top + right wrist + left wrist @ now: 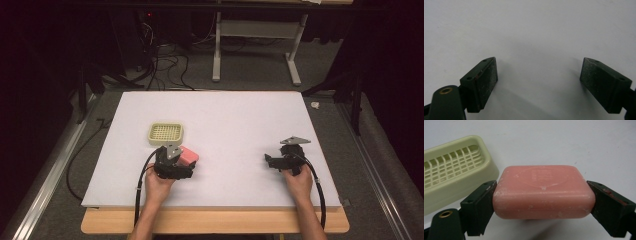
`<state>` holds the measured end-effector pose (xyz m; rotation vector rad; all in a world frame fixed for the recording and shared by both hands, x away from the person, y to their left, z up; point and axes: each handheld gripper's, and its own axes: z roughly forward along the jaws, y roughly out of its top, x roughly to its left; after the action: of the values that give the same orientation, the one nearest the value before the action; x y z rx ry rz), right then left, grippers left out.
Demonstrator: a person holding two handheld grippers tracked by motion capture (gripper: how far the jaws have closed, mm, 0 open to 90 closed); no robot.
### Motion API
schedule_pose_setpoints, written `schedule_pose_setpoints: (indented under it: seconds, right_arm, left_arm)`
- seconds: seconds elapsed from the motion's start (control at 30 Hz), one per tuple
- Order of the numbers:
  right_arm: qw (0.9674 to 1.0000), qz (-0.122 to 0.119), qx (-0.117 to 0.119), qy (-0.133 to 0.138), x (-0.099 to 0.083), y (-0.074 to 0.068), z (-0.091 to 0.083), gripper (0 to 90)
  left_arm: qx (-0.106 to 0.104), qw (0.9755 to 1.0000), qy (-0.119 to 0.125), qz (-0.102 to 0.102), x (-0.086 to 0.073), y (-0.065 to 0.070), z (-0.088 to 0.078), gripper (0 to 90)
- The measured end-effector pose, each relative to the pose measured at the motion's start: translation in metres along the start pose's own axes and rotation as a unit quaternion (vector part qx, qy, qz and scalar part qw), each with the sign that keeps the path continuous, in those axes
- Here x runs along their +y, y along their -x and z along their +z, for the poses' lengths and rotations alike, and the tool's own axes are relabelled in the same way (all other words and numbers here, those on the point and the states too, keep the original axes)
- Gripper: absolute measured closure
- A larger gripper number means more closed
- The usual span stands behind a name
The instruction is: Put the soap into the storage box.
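Gripping the soap with the left gripper, both pads pressed flat against its short ends, so a proper clamp and not just a touch. Seemed lifted a bit off the board, judging by the shadow underneath in the left gripper view, though hard to be sure. Pink bar, scuffed with white marks, some faint stamp on top. From the high view, sat at the left gripper toward the front left of the board, poking out to the right of it as soap. Just behind and to the left, apart from it: the dish, pale yellow-green with a grid insert, also seen close up as dish, nothing in it.

Over on the right, well apart, right gripper held low above the white surface, jaws spread wide with nothing between the pads. Same right gripper up close, just bare board beneath.
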<state>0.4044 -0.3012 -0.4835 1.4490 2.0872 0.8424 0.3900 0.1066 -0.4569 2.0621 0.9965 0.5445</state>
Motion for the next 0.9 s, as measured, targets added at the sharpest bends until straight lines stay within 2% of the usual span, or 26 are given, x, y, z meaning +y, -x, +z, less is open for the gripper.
schedule_pose_setpoints:
  seconds: [0.4, 0.7, 0.9]
  right_arm:
    - [1.0, 0.0, 0.0, 0.0, 0.0, 0.0, 0.0, 15.1]
    - [1.0, 0.0, 0.0, 0.0, 0.0, 0.0, 0.0, 15.1]
    - [1.0, -0.001, 0.0, -0.001, 0.0, 0.0, 0.0, 15.1]
  left_arm:
    - [0.023, 0.9995, 0.019, -0.007, 0.005, -0.01, -0.023, 14.1]
    - [0.04, 0.9984, 0.032, -0.023, 0.008, -0.024, -0.041, 14.1]
    - [0.04, 0.9981, 0.033, -0.033, 0.009, -0.036, -0.046, 14.1]
